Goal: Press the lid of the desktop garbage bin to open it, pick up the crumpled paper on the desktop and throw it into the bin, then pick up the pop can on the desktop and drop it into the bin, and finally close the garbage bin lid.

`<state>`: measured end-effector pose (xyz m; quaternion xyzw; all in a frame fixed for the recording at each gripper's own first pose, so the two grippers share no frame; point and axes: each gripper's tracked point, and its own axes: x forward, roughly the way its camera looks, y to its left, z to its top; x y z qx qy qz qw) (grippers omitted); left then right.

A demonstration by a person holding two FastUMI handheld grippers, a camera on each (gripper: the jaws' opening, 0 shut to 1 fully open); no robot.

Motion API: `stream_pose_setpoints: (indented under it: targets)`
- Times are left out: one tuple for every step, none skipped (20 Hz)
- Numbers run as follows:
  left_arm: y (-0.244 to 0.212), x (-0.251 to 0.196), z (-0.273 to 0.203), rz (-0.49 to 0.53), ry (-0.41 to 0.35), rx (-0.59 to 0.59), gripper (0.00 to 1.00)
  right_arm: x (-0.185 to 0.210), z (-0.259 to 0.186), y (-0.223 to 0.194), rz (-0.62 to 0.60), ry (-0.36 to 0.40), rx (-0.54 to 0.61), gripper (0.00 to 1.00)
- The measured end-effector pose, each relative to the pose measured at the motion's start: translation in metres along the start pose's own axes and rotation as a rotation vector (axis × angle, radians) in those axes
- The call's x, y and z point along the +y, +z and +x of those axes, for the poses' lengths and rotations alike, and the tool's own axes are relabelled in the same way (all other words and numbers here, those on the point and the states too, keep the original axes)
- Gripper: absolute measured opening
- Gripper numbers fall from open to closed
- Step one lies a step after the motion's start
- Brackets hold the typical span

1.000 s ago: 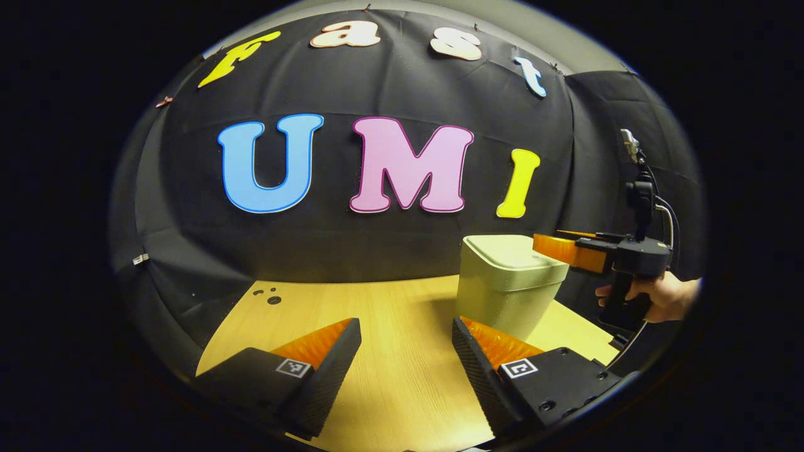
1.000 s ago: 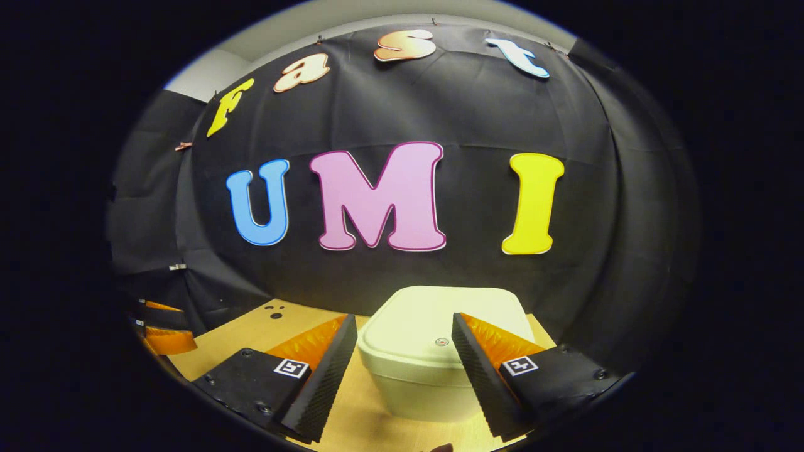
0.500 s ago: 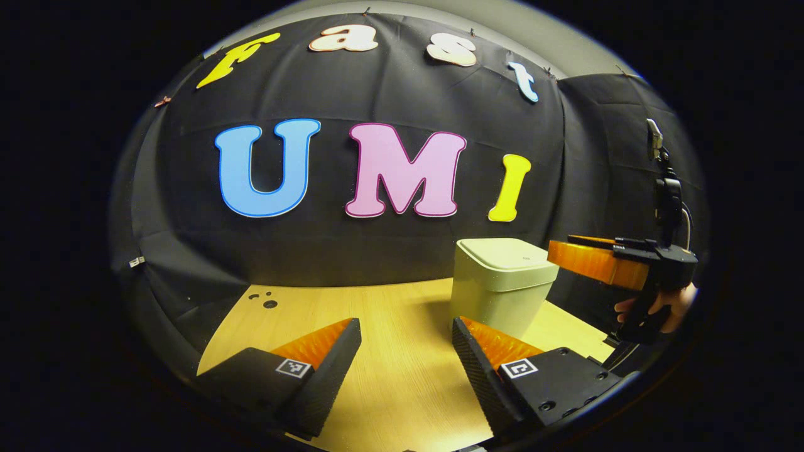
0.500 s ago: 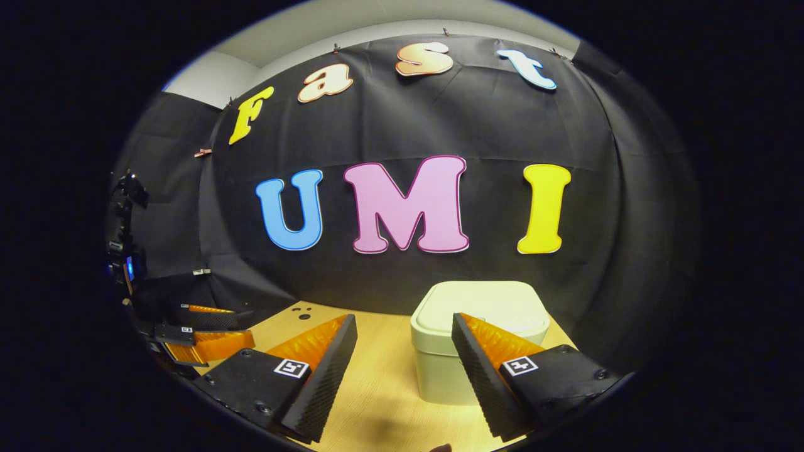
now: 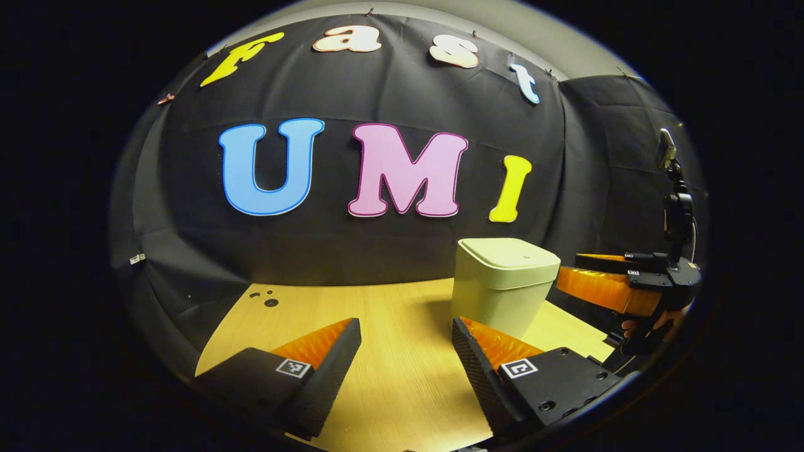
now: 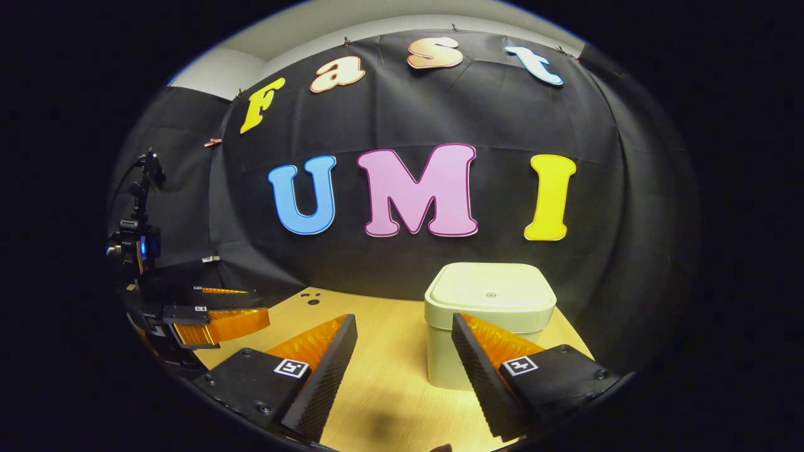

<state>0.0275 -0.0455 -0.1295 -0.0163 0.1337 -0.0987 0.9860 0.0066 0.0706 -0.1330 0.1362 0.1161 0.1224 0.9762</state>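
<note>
Closed bin [image 6: 490, 314] stands on the wooden desktop [image 5: 389, 326] against black cloth.

The garbage bin [image 6: 490, 326], at about 3 o'clock on the table in the right gripper view, is a pale cream-green all over, and its lid [image 6: 490, 294] bears one small dark dot at the centre. The table [image 5: 389, 339] is light yellow wood with a fine straight grain, marked by a few small black spots [image 5: 267, 297] near its far edge at 10 o'clock. The booth wall [image 5: 377, 245] behind is plain black cloth.
</note>
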Motion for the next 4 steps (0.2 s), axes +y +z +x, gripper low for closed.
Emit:
stream_pose_setpoints:
  targets:
    - [-0.0007,-0.0006,-0.0008,0.002,0.001,0.001,0.94,0.0002,-0.0021,-0.0013,0.002,0.005,0.004,0.95]
    - [-0.001,-0.0016,-0.0016,0.006,0.0,0.001,0.94,0.0,-0.0043,-0.0027,0.001,0.007,0.007,0.95]
    - [-0.0021,-0.0021,-0.0017,0.011,0.002,0.003,0.94,0.0002,-0.0062,-0.0051,0.0,0.008,0.013,0.95]
    - [-0.0018,-0.002,-0.0022,0.015,0.005,0.004,0.94,-0.0012,-0.0064,-0.0073,0.001,0.009,0.016,0.95]
